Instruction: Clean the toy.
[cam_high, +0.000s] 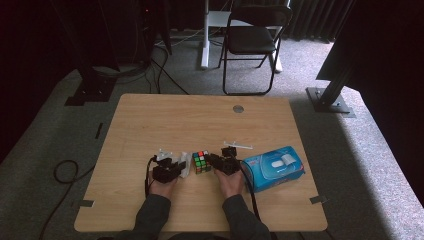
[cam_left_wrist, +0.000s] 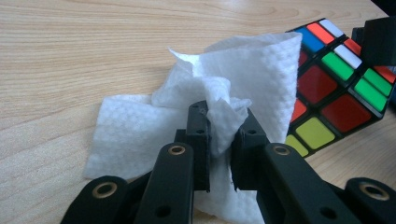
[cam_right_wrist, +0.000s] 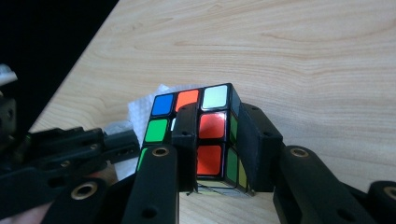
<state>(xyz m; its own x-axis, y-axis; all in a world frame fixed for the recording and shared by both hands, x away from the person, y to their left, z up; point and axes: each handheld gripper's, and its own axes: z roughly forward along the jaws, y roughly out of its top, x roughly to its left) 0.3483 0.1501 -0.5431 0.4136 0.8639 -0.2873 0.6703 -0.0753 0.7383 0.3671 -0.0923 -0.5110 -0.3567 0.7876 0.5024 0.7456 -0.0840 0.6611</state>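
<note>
A Rubik's cube (cam_high: 201, 161) sits on the wooden table (cam_high: 200, 120) between my two grippers. The right gripper (cam_high: 214, 161) is shut on the cube (cam_right_wrist: 187, 99). In the right gripper view one jaw lies across its red and orange face and the other presses the adjoining side. My left gripper (cam_high: 181, 169) is shut on a crumpled white paper tissue (cam_left_wrist: 261, 70), which bunches up between the jaws. The tissue's free edge stands against the cube (cam_left_wrist: 345, 79), and the rest spreads flat on the table. The right gripper view shows the tissue (cam_right_wrist: 140, 109) behind the cube.
A blue pack of wipes (cam_high: 272, 167) lies just right of my right hand. A small white plastic piece (cam_high: 237, 146) rests behind the right gripper. A folding chair (cam_high: 252, 40) stands beyond the table, and a cable (cam_high: 65, 170) loops on the floor at left.
</note>
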